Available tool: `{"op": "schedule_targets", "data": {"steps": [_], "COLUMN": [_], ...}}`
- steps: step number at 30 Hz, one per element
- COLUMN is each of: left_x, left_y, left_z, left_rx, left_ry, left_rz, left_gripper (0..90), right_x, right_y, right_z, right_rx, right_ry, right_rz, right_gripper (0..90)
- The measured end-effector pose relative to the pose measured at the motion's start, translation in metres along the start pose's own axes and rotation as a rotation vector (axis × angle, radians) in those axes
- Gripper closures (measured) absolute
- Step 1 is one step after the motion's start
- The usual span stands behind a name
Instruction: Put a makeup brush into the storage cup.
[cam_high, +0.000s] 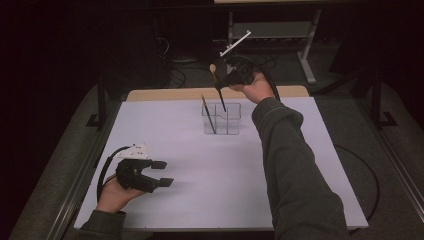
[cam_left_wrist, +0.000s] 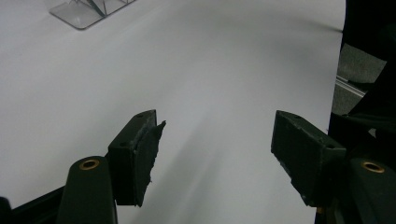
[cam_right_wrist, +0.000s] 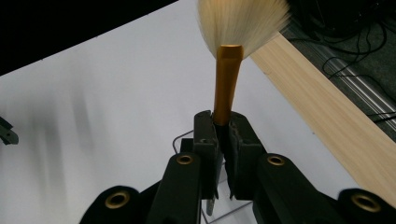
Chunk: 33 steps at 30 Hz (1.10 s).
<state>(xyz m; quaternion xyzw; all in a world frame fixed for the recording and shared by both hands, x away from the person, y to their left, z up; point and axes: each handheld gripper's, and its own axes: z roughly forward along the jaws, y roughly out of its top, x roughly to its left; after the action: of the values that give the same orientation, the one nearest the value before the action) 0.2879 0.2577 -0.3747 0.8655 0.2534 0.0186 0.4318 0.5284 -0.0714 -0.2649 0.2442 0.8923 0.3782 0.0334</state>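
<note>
My right gripper (cam_high: 220, 86) is clenched on a brush (cam_high: 217, 85), its jaws pinching the handle just below the gold collar, with the pale bristles (cam_right_wrist: 243, 21) fanned out above them in the right gripper view. From the high view I hold the brush tilted, bristle end up, its dark lower end reaching down into the clear holder (cam_high: 222, 119) that stands on the white table (cam_high: 190, 165) toward the far side. A second brush (cam_high: 208, 114) already leans in the holder's left part. My left gripper (cam_high: 161, 173) is released, jaws standing wide apart with nothing between them, low over the near left of the table, well apart from the holder. In the left gripper view its pads (cam_left_wrist: 150, 154) frame bare white surface, and a corner of the holder shows at the top left.
</note>
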Motion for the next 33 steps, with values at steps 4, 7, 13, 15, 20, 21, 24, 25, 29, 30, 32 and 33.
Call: {"op": "schedule_targets", "data": {"steps": [4,7,13,15,20,21,24,25,29,30,32,33], "left_x": [0.001,0.001,0.002,0.002,0.002,0.002,0.001,0.001,0.001,0.001,0.001,0.001], "left_y": [0.0,-0.001,-0.001,-0.001,-0.001,-0.002,-0.002,-0.002,-0.001,-0.001,-0.001,-0.001], "left_z": [-0.001,-0.002,-0.002,-0.002,-0.003,-0.003,-0.002,-0.002,-0.001,-0.001,-0.001,-0.002], "left_rx": [-0.001,-0.001,0.005,0.001,0.003,0.003,0.002,0.001,0.011,0.011,0.006,0.006], "left_ry": [0.001,0.003,0.007,0.008,0.008,0.007,0.007,0.007,0.006,0.006,0.006,0.005], "left_rz": [0.003,0.002,0.009,0.008,0.008,0.008,0.003,0.004,0.008,0.008,0.006,0.005], "left_gripper": [31.5,31.5,31.3,31.3,31.0,31.0,30.9,30.8,30.7,30.7,30.6,30.6], "right_x": [-0.001,-0.001,-0.002,-0.002,-0.003,-0.003,-0.003,-0.003,-0.005,-0.005,-0.005,-0.005], "right_y": [0.0,-0.001,-0.001,-0.002,-0.003,-0.003,-0.004,-0.005,-0.007,-0.008,-0.009,-0.009], "right_z": [0.002,0.004,0.01,0.012,0.016,0.017,0.017,0.017,0.017,0.017,0.017,0.017], "right_rx": [0.001,0.005,0.004,0.006,0.008,0.008,0.01,0.009,0.007,0.006,0.002,0.004], "right_ry": [0.002,-0.002,0.003,0.001,0.001,-0.002,-0.005,-0.006,-0.016,-0.014,-0.02,-0.021], "right_rz": [0.0,-0.001,0.014,0.013,0.017,0.017,0.018,0.021,0.03,0.03,0.033,0.036], "right_gripper": [82.8,82.8,82.8,82.8,82.8,82.8,82.8,82.8,82.8,82.8,82.8,82.8]}}
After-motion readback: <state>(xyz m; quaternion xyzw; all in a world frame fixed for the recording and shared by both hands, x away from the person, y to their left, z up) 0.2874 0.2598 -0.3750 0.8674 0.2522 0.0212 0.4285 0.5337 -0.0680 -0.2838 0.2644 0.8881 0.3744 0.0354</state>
